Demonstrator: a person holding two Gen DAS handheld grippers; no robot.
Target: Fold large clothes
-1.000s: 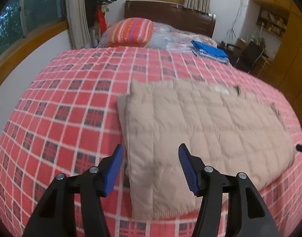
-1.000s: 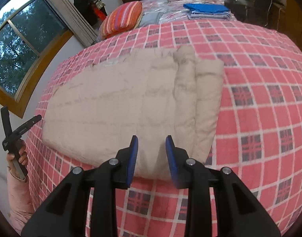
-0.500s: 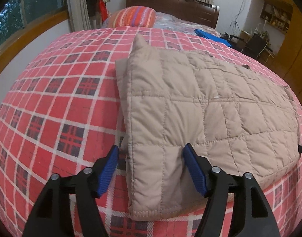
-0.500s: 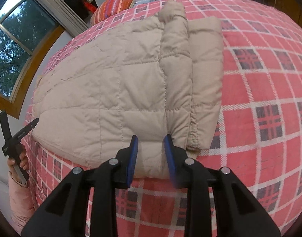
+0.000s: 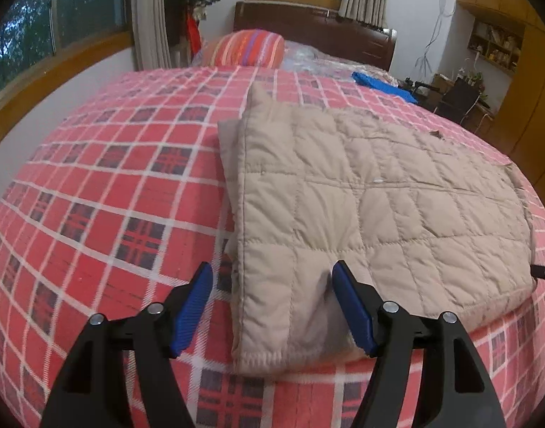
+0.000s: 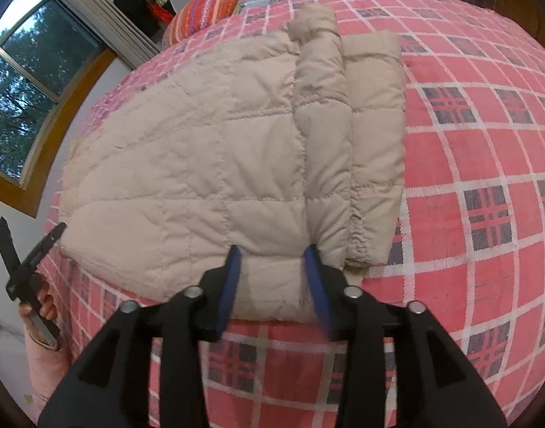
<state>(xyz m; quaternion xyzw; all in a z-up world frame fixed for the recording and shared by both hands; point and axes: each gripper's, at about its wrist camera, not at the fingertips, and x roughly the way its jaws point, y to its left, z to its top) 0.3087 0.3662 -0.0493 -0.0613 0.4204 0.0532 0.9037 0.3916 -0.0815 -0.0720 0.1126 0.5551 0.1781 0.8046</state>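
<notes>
Blue-padded jaws of the left hand-held gripper (image 5: 272, 303) stand wide apart astride a near corner of the beige quilted jacket (image 5: 361, 207), one finger pressing the fabric. The right hand-held gripper (image 6: 274, 276), also parted (narrower), straddles the jacket's near edge beside its folded sleeve (image 6: 372, 149). The jacket lies flat on a red plaid bed (image 5: 94, 196).

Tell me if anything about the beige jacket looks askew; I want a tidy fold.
Mostly tidy. The beige quilted jacket lies flat on the red plaid bedspread, but the folded-in sleeve forms a puffy ridge and its far end bunches past the top edge. No damage shows.
</notes>
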